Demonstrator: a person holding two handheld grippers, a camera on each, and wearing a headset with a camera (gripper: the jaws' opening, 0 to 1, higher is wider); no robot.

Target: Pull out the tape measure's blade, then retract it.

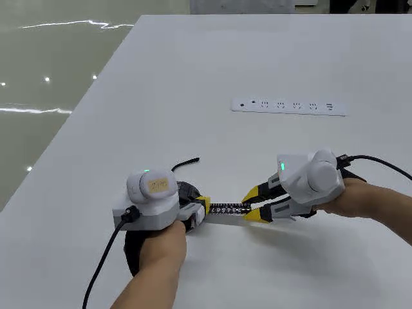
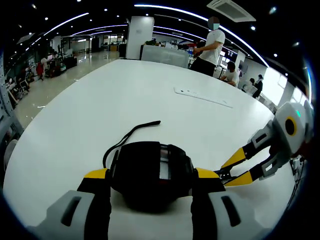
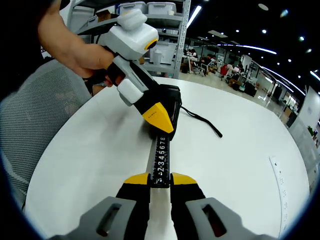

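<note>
The black tape measure (image 2: 150, 172) rests on the white table, clamped at its sides by my left gripper (image 2: 150, 175), which is shut on its case. In the head view the left gripper (image 1: 193, 215) sits at lower centre-left. A short length of black blade with white numerals (image 3: 161, 162) runs out of the case (image 3: 167, 107) toward my right gripper (image 3: 160, 179), which is shut on the blade's end. In the head view the blade (image 1: 226, 208) spans the gap between the left gripper and the right gripper (image 1: 250, 206). The case's black wrist strap (image 1: 185, 163) lies loose behind it.
A white power strip (image 1: 288, 106) lies flat farther back on the table (image 1: 193, 77). The table's left edge drops to a shiny floor. Cables trail from both grippers. People stand beyond the table's far end in the left gripper view.
</note>
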